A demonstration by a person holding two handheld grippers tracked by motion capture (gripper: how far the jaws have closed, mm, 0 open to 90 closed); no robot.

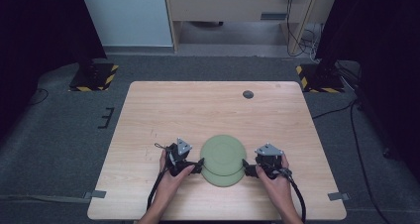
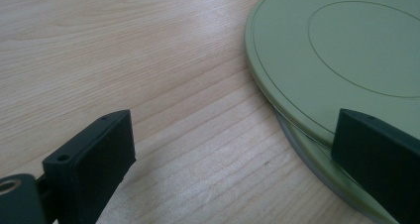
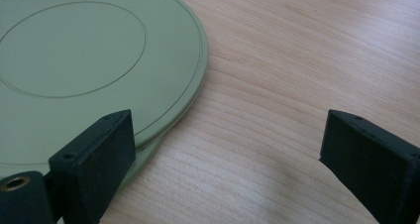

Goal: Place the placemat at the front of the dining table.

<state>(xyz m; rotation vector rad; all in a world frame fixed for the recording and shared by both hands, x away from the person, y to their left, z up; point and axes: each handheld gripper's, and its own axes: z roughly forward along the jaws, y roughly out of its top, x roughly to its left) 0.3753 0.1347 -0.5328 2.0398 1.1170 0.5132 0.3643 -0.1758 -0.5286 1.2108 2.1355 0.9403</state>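
So we've got both forearms coming in from the near edge of the desk (image 1: 148, 115), angled inward, with the left gripper (image 1: 197, 165) and right gripper (image 1: 246, 167) low at desk height, one on each side of the plates.

There are two green plates stacked flat near the front middle of the desk. The top plate (image 1: 223, 154) sits shifted a bit toward the far side, so the bottom plate (image 1: 222, 179) peeks out on the near side. They're round, so no real long axis to speak of; both lie face up, rims level.

In the left gripper view the jaws are spread wide, one over bare wood and the other over the plates' left edge. The right gripper view mirrors it: jaws released wide, one over the right rim, the other over bare wood. We can't tell if either jaw is touching a rim; nothing's gripped.
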